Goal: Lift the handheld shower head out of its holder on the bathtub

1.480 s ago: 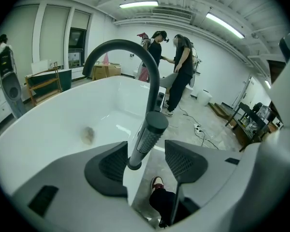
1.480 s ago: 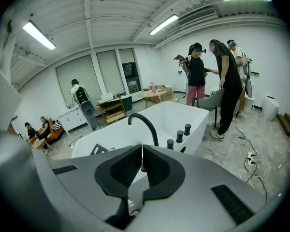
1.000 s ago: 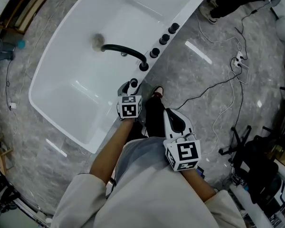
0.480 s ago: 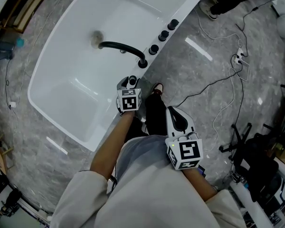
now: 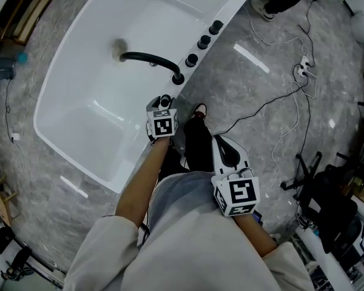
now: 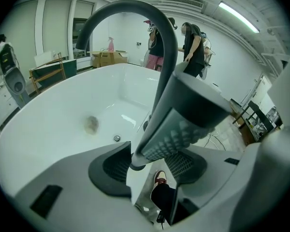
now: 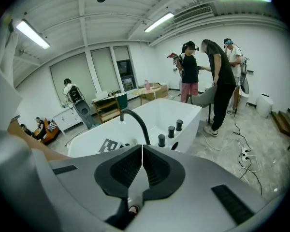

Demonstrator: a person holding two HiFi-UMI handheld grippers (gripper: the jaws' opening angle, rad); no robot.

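The white bathtub [image 5: 73, 102] fills the upper left of the head view. On its near rim are a black curved spout [image 5: 147, 59] and three black knobs [image 5: 203, 42]. The grey handheld shower head [image 6: 183, 124], with its nubbed face showing, stands between my left gripper's [image 6: 147, 162] pads. That gripper [image 5: 163, 106] sits at the tub rim, shut on the shower head [image 5: 164, 100]. Its handle's lower end meets a dark round socket, mostly hidden. My right gripper [image 7: 142, 166] is shut on nothing, held over the floor beside my body [image 5: 222, 145].
Cables [image 5: 279, 105] and a power strip [image 5: 302, 71] lie on the grey floor to the right. Black stands [image 5: 327, 193] crowd the right edge. My shoe [image 5: 198, 110] is by the tub. People [image 7: 217, 81] stand beyond the tub's far end. The drain [image 5: 117, 47] shows inside the tub.
My left gripper has shifted slightly up and toward the spout with the shower head between its jaws. The right gripper has hardly moved.
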